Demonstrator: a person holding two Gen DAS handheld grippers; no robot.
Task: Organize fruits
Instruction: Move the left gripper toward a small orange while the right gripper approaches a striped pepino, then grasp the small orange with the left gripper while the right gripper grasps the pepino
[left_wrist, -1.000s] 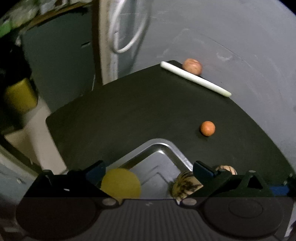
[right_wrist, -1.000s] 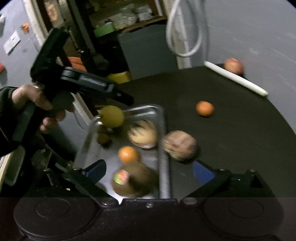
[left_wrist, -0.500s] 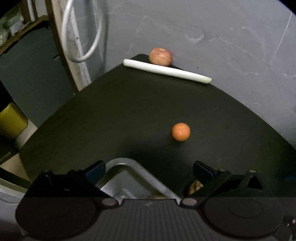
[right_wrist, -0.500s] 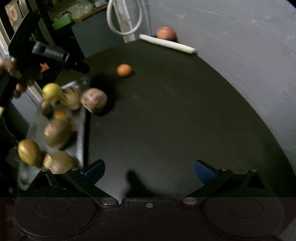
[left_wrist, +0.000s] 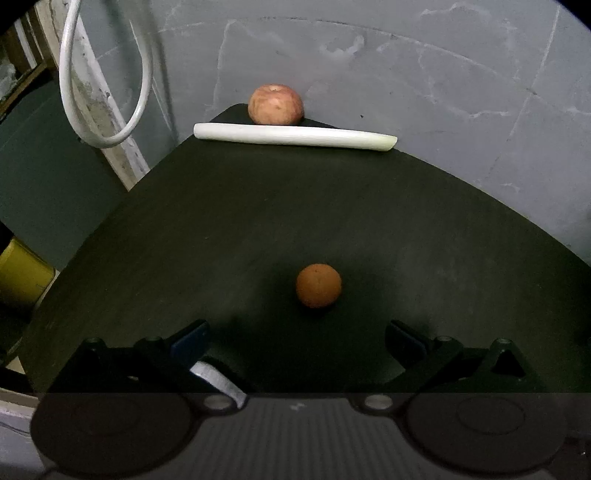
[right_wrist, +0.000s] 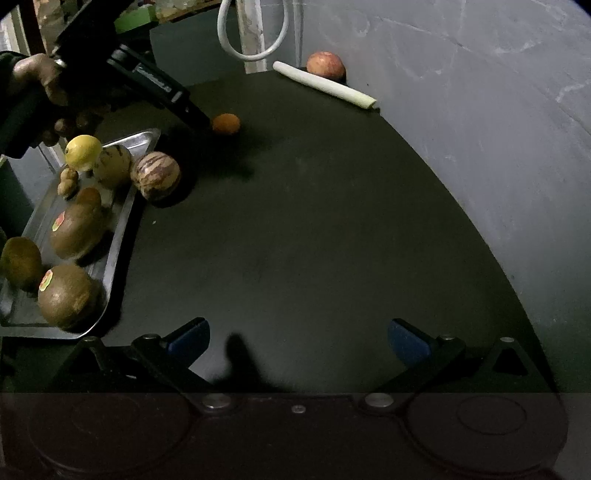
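A small orange fruit (left_wrist: 318, 285) lies on the black table, just ahead of my open, empty left gripper (left_wrist: 297, 339); it also shows in the right wrist view (right_wrist: 226, 123) at the left gripper's tip. A red apple (left_wrist: 275, 104) sits at the far corner behind a white leek stalk (left_wrist: 295, 136). A metal tray (right_wrist: 122, 225) at the left holds a yellow fruit (right_wrist: 83, 151), kiwis (right_wrist: 75, 230) and other fruits. A striped round fruit (right_wrist: 155, 175) lies on the table beside the tray. My right gripper (right_wrist: 298, 341) is open and empty.
A grey wall (left_wrist: 443, 74) curves around the table's far and right sides. A white cable loop (left_wrist: 107, 81) hangs at the back left. The table's left edge (left_wrist: 92, 229) drops off to a dark cabinet and a yellow object (left_wrist: 22, 273).
The left gripper has left the tray, where the yellow fruit now lies, and moved toward the small orange fruit. The right gripper has pulled back to the right, away from the tray.
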